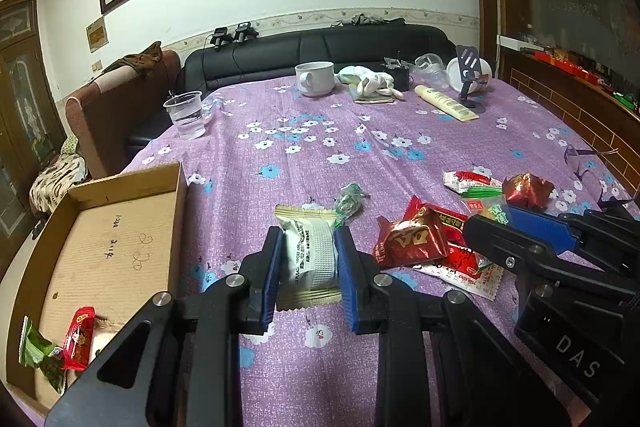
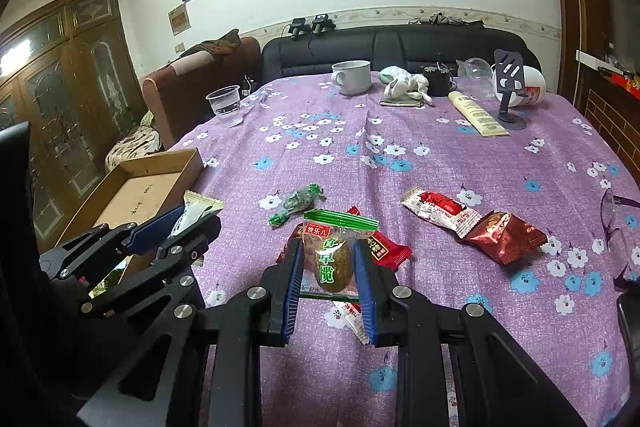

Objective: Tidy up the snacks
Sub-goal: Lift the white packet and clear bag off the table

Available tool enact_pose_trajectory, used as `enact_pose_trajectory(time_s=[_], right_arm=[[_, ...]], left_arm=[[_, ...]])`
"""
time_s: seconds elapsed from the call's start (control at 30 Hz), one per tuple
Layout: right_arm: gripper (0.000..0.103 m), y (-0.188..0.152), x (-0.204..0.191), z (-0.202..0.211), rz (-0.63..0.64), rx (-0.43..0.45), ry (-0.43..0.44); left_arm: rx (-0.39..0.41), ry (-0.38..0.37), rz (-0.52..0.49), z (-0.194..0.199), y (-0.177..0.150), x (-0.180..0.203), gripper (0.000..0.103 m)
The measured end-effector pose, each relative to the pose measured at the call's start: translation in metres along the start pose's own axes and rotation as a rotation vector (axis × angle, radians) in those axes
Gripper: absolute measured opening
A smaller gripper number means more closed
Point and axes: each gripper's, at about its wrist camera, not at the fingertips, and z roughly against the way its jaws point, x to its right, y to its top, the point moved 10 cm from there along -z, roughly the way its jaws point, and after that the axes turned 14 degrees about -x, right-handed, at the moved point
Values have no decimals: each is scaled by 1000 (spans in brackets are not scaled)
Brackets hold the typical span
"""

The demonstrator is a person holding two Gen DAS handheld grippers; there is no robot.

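Note:
My left gripper (image 1: pixel 307 247) is shut on a white and gold snack packet (image 1: pixel 310 251), just right of the cardboard box (image 1: pixel 120 183). The box holds a red packet (image 1: pixel 80 337) and green packets (image 1: pixel 38 351) at its near end. My right gripper (image 2: pixel 327 267) is shut on a clear packet with a green olive (image 2: pixel 332 259), above a pile of red packets (image 2: pixel 388 249). A small green candy (image 2: pixel 298 203) lies on the cloth between the grippers. A white and red packet (image 2: pixel 438 211) and a dark red foil packet (image 2: pixel 502 235) lie to the right.
The table has a purple flowered cloth (image 1: pixel 320 139). At the back stand a plastic cup of water (image 1: pixel 186 115), a white mug (image 1: pixel 316 77), a white glove (image 1: pixel 372 81), a cream tube (image 1: pixel 446 103) and a phone stand (image 1: pixel 468 75). Glasses (image 2: pixel 618 227) lie at the right edge.

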Motion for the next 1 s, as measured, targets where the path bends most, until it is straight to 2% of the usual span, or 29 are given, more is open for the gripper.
enact_pose_trajectory(time_s=[1.0], right_arm=[[26, 8, -12, 20, 38, 97, 5]], left_arm=[[57, 25, 72, 23, -2, -26, 24]])
